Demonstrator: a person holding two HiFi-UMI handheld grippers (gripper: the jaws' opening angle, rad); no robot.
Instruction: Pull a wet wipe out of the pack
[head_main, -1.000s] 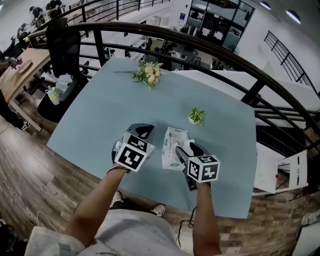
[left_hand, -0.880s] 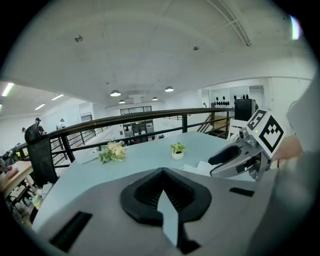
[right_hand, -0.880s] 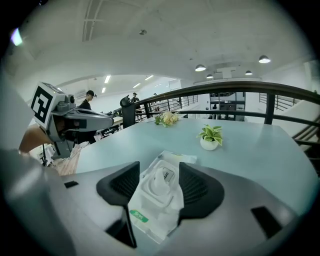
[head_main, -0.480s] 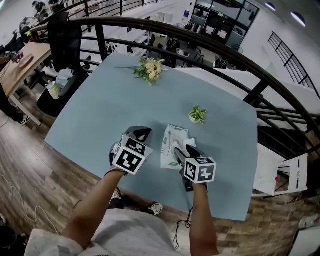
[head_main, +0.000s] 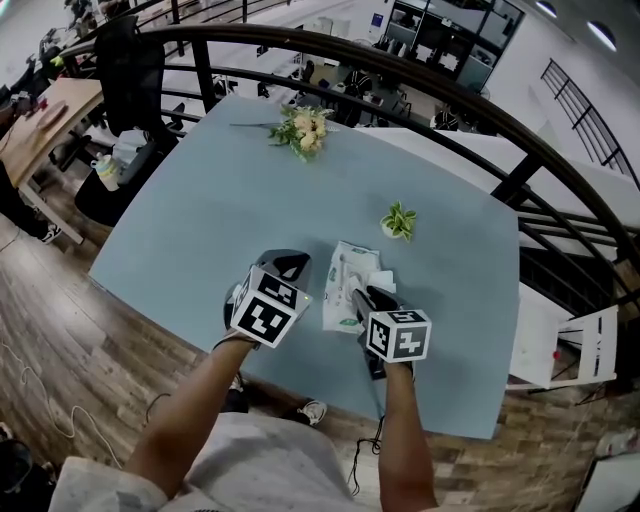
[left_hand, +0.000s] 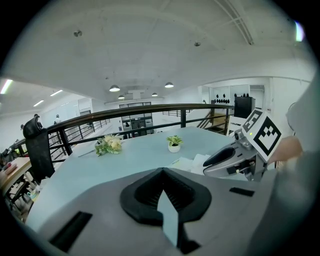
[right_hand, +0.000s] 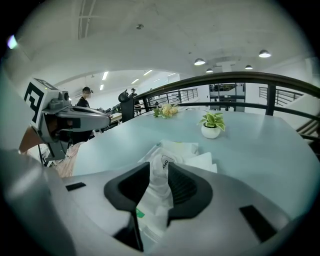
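Wipe pack (head_main: 349, 268) on blue worktop (head_main: 220, 200), right tool (head_main: 357, 298) engaged.
Pack lies flat near the worktop's 6 o'clock edge. The right tool's jaws, just now closing, pinch a white fold rising from the pack's top. Left tool (head_main: 283, 263) sits at the pack's 9 o'clock, jaws together, empty.

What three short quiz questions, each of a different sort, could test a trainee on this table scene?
1. True or false: the white plastic wet-wipe pack lies between the jaws of the right gripper.
2. What stands beyond the pack? A a small green plant in a white pot; B a red mug; C a glass bottle.
3. Fill in: between the left gripper's jaws there is ___.
Key: 1 true, those jaws have just been closing on it; 2 A; 3 nothing.
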